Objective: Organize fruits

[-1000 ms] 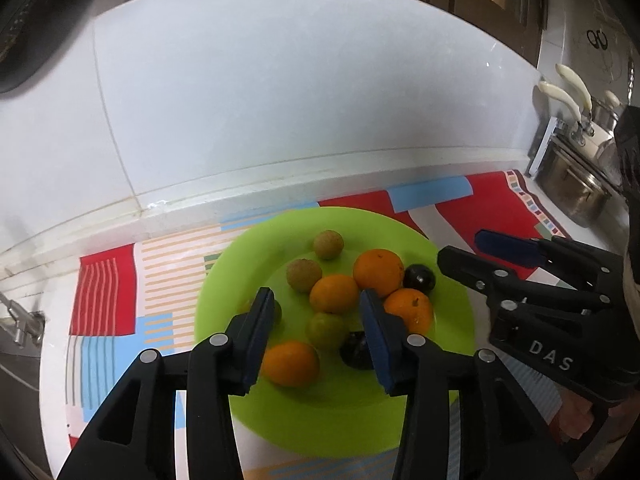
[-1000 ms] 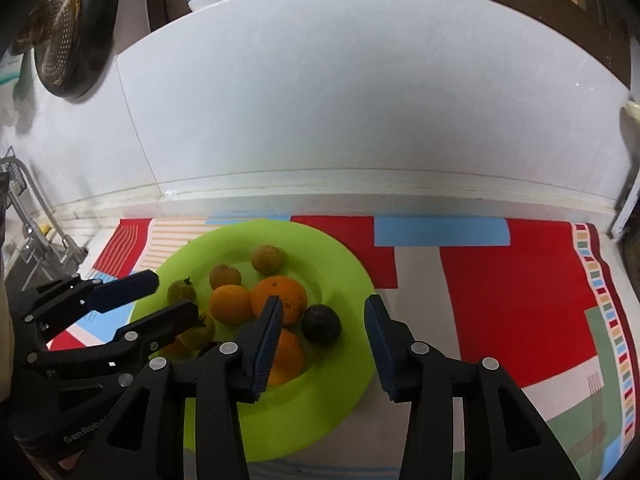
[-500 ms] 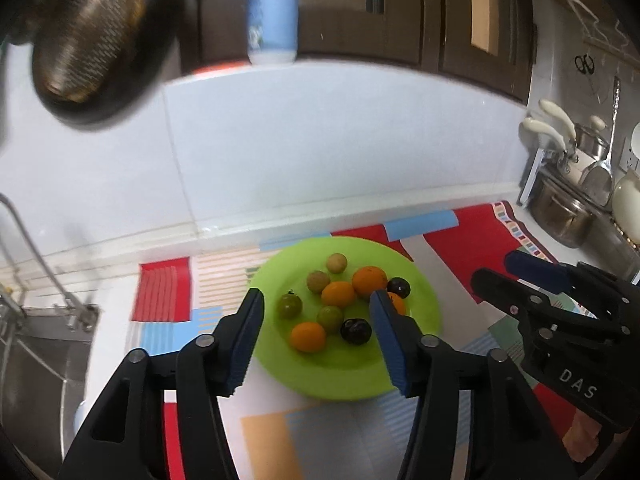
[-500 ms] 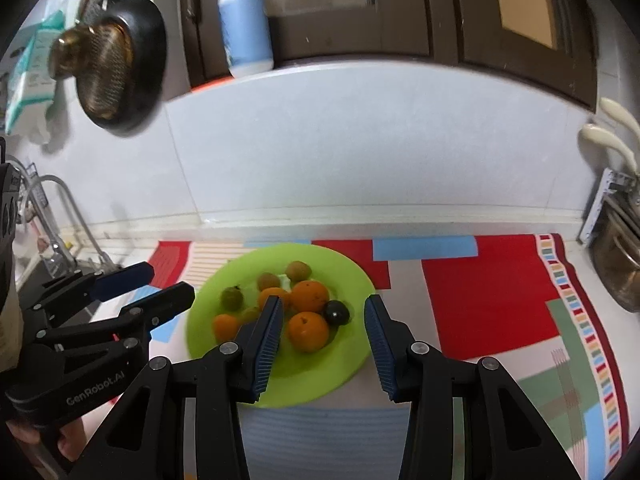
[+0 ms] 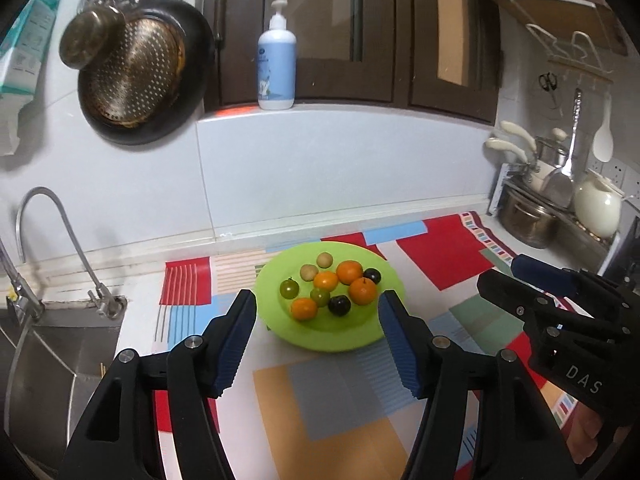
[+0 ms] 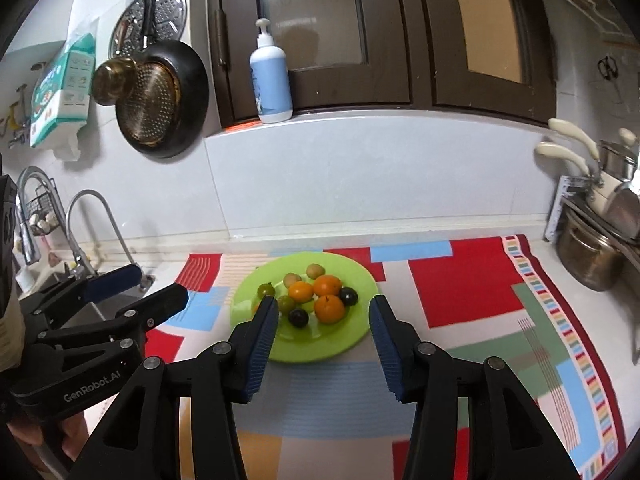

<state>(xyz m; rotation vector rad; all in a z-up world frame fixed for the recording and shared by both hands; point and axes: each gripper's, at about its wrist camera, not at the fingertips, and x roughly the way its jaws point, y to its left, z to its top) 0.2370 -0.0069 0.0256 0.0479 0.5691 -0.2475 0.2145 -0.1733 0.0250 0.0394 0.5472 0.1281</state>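
A lime green plate (image 5: 352, 336) (image 6: 352, 276) sits on a colourful patterned mat (image 5: 448, 248) (image 6: 460, 292) on the counter. It holds several small fruits: oranges (image 5: 363, 290) (image 6: 329, 308), dark plums (image 5: 339, 305) (image 6: 298, 317), green fruits (image 5: 289, 288) (image 6: 266, 290) and brownish ones (image 5: 324, 259) (image 6: 315, 270). My left gripper (image 5: 316, 336) is open and empty, held back from the plate's near edge. My right gripper (image 6: 323, 338) is open and empty, also short of the plate. Each gripper shows in the other's view, the right one (image 5: 560, 312) and the left one (image 6: 100, 312).
A sink with a curved tap (image 5: 48, 240) (image 6: 96, 224) lies left of the mat. Steel pots and utensils (image 5: 532, 216) (image 6: 592, 252) stand at the right. A blue soap bottle (image 5: 277, 68) (image 6: 270, 80) is on the ledge. A pan and strainer (image 5: 132, 76) hang on the wall.
Both grippers have pulled back and up from right over the plate. The view now takes in the whole counter, sink and cabinets. The fruits have not moved.
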